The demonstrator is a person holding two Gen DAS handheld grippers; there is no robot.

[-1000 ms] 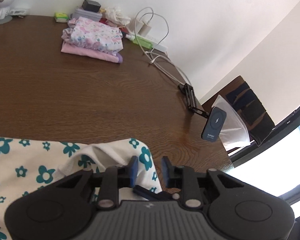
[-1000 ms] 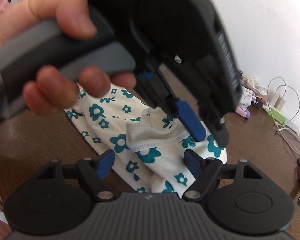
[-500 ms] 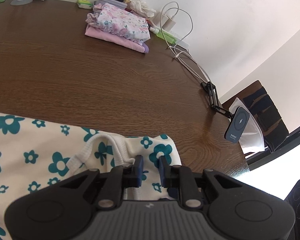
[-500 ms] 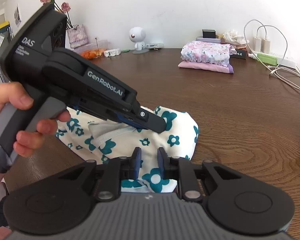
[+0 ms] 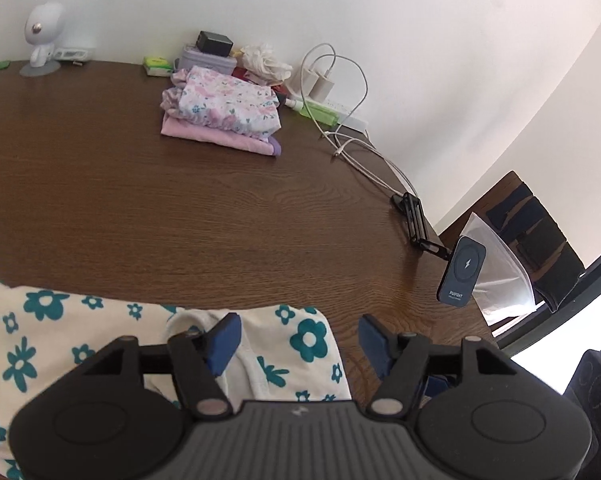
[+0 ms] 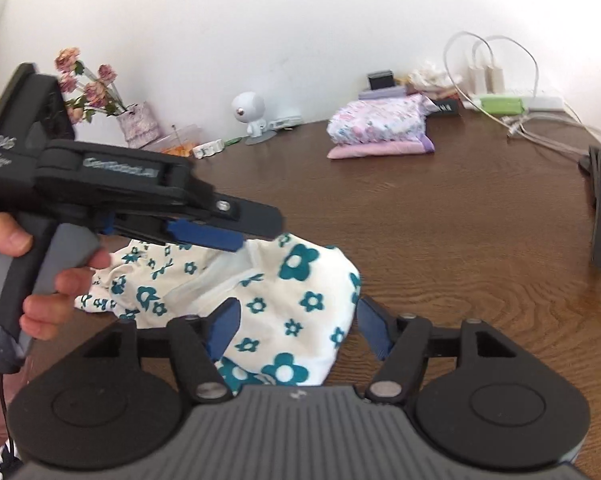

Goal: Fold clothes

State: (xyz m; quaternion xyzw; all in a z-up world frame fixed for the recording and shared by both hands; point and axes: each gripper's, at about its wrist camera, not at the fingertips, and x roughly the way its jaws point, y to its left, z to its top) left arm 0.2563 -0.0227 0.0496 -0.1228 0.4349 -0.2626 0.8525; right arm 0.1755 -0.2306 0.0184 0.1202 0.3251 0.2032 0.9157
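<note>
A white garment with teal flowers lies bunched on the brown table; it also shows in the right wrist view. My left gripper is open, its jaws wide apart just above the garment's right end, holding nothing. In the right wrist view the left gripper hovers over the garment's top. My right gripper is open, its jaws either side of the garment's near edge, not gripping it.
A folded stack of pink and floral clothes sits at the table's far side. Chargers and cables, a phone stand, a small white robot figure and a flower vase line the edges.
Both grippers were shut on the garment half a second ago; both have opened and let it go. The garment now rests bunched on the table.
</note>
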